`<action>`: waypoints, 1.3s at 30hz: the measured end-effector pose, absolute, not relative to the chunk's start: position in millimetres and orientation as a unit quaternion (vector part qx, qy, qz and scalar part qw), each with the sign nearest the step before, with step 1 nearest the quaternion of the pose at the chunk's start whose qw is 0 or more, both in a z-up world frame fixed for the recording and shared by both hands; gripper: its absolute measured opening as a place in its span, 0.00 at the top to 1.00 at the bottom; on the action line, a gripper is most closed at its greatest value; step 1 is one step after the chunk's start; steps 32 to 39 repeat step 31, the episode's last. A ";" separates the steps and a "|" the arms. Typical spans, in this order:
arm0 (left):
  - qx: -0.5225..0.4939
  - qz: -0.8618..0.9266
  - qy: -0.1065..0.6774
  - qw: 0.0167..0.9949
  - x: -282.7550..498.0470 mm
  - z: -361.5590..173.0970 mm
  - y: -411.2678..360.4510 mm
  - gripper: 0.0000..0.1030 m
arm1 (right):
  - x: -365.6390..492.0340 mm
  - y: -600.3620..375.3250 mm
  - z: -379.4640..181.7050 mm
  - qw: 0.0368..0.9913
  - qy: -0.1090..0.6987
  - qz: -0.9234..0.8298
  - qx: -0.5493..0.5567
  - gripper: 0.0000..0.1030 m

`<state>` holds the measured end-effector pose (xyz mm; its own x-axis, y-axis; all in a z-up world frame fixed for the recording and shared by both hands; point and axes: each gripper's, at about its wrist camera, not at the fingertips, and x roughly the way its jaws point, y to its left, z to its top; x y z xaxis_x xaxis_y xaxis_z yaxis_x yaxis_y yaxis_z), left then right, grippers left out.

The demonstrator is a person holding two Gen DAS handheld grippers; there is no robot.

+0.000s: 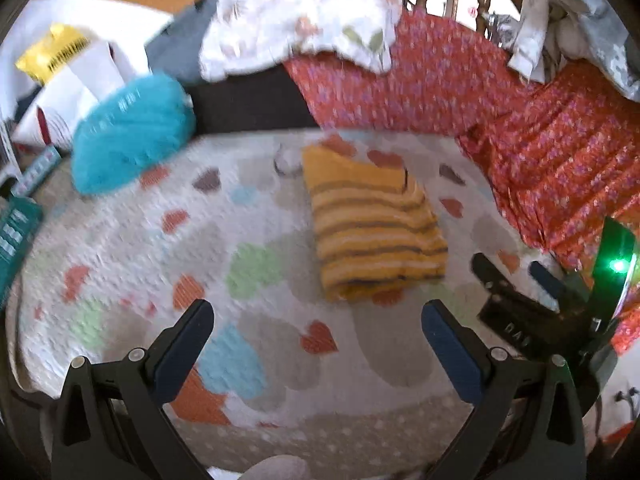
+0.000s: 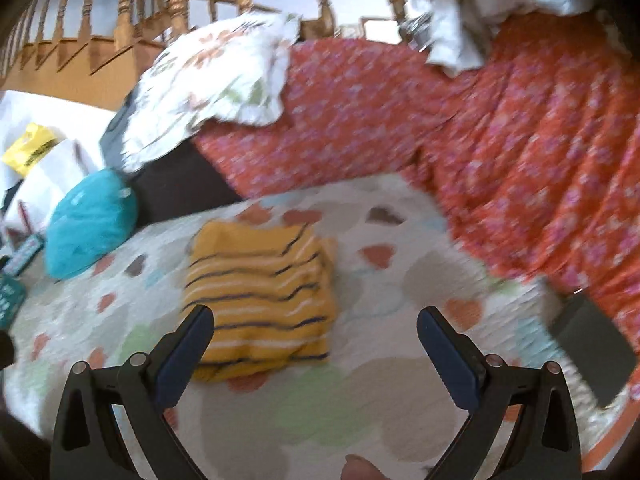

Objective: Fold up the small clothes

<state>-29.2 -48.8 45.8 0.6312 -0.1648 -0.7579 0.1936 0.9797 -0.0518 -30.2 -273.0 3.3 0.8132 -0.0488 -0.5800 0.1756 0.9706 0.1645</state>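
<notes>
At frame centre in both views, the heart-print quilt point(image 1: 120, 248) carries the folded yellow striped garment point(image 1: 372, 232), unheld. Left gripper point(image 1: 318, 320) and right gripper point(image 2: 316, 326) both hang spread and empty. Risk: either finger snagging the loose near edge could undo the fold; blur suggests quick motion.

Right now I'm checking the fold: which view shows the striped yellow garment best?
The left wrist view: the striped yellow garment sits near centre, whole and unobstructed. In the right wrist view it is blurrier, with its near-left corner hidden behind a finger.
</notes>
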 end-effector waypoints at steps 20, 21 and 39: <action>0.071 -0.097 0.514 0.850 -27.4 -42.6 -67.0 0.00 | -16.1 -262.4 -69.1 0.895 0.428 -0.062 0.104 0.00; 0.070 -0.099 0.514 0.849 -27.3 -42.4 -66.6 0.00 | -15.7 -262.0 -70.2 0.895 0.430 -0.061 0.103 0.00; 0.059 -0.069 0.544 0.834 -17.3 -60.7 -53.9 0.00 | -12.0 -263.0 -83.3 0.883 0.453 -0.061 0.110 0.00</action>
